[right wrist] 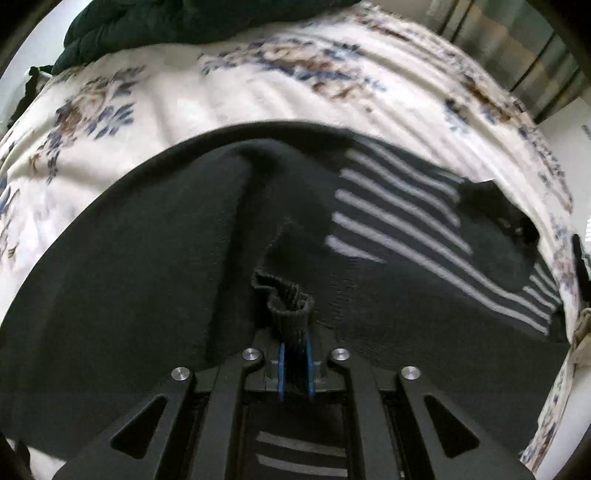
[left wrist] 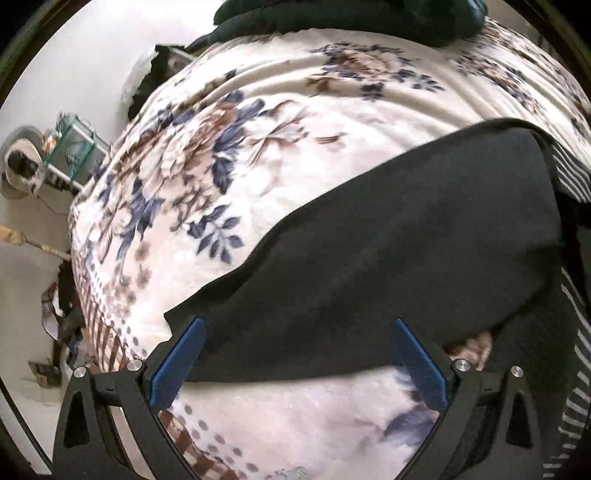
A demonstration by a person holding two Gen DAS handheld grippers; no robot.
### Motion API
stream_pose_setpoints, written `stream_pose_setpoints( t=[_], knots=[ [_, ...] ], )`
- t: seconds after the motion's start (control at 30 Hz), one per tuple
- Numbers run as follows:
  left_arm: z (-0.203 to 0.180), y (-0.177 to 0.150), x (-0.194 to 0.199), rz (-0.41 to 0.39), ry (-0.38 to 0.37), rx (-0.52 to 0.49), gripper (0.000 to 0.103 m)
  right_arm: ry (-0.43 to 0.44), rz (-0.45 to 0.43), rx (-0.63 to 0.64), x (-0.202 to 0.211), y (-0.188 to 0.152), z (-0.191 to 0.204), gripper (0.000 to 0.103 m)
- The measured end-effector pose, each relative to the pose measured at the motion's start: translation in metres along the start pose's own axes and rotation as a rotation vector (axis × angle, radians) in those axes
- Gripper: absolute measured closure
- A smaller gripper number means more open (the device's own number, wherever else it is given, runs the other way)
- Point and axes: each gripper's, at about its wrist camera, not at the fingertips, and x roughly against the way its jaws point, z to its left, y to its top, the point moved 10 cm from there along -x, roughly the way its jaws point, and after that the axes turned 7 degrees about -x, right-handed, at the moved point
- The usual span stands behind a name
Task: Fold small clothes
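Observation:
A dark sweater (left wrist: 406, 240) lies spread on a floral blanket (left wrist: 295, 122), and its grey-and-white striped part (left wrist: 576, 173) shows at the right edge. My left gripper (left wrist: 297, 325) is open, its blue fingers (left wrist: 177, 365) wide apart over the sweater's near edge with nothing pinched. In the right wrist view the same sweater (right wrist: 147, 258) fills the middle, its striped panel (right wrist: 388, 206) to the right. My right gripper (right wrist: 294, 341) is shut on a bunched ribbed cuff (right wrist: 290, 299) of the sweater, which stands up between the blue pads.
A dark green quilt (left wrist: 332, 18) is piled at the far edge of the bed, also visible in the right wrist view as the quilt (right wrist: 166, 22). Left of the bed are a small glass table (left wrist: 74, 144) and clutter on the floor (left wrist: 55, 317).

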Motion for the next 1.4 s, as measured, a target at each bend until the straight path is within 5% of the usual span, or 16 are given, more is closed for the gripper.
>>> stream_pose_setpoints(
  t=[0.03, 0.07, 0.13, 0.2, 0.3, 0.4, 0.47, 0.57, 0.63, 0.7, 0.73, 0.93, 1.07, 1.17, 1.27, 1.4],
  knots=[
    [0.004, 0.000, -0.001, 0.007, -0.043, 0.024, 0.000, 0.033, 0.017, -0.010, 0.003, -0.005, -0.002, 0.084],
    [0.008, -0.001, -0.001, 0.010, -0.083, 0.054, 0.000, 0.107, 0.048, -0.035, 0.009, -0.012, -0.005, 0.061],
    [0.020, -0.007, 0.001, 0.008, -0.171, 0.130, 0.000, 0.223, 0.098, -0.119, 0.026, -0.025, -0.027, 0.031],
    [0.031, -0.018, 0.002, 0.024, -0.234, 0.195, 0.000, 0.248, 0.091, -0.180, 0.051, -0.045, -0.063, 0.028],
    [0.054, -0.044, -0.003, 0.064, -0.340, 0.352, 0.000, 0.176, 0.123, -0.238, 0.072, -0.079, -0.119, 0.027],
    [0.064, -0.067, -0.017, 0.103, -0.510, 0.552, 0.007, 0.117, 0.167, -0.312, 0.077, -0.108, -0.165, 0.027],
    [0.060, -0.081, -0.039, 0.175, -0.690, 0.747, 0.010, 0.089, 0.197, -0.368, 0.074, -0.127, -0.189, 0.027],
    [0.062, -0.082, -0.058, 0.187, -0.758, 0.909, 0.017, 0.056, 0.245, -0.432, 0.061, -0.152, -0.206, 0.027],
    [0.068, -0.074, -0.067, 0.170, -0.737, 0.971, 0.031, 0.069, 0.273, -0.471, 0.053, -0.163, -0.205, 0.027],
    [0.079, -0.068, -0.069, 0.156, -0.678, 1.007, 0.094, 0.085, 0.294, -0.489, 0.046, -0.169, -0.199, 0.027],
    [0.086, -0.061, -0.066, 0.122, -0.682, 1.016, 0.099, 0.089, 0.298, -0.485, 0.044, -0.170, -0.196, 0.027],
    [0.126, -0.002, -0.019, -0.111, -0.591, 0.845, 0.099, 0.104, 0.267, -0.426, 0.049, -0.168, -0.181, 0.027],
    [0.160, 0.018, -0.029, -0.174, -0.572, 0.869, 0.099, 0.102, 0.271, -0.427, 0.049, -0.171, -0.186, 0.027],
    [0.168, 0.027, -0.055, -0.160, -0.629, 0.893, 0.094, 0.082, 0.281, -0.420, 0.040, -0.164, -0.184, 0.027],
    [0.162, 0.023, -0.084, -0.066, -0.676, 0.927, 0.049, 0.085, 0.283, -0.450, 0.037, -0.164, -0.193, 0.018],
    [0.163, 0.015, -0.103, -0.065, -0.715, 1.030, 0.048, 0.084, 0.262, -0.499, 0.033, -0.161, -0.205, 0.011]
  ],
)
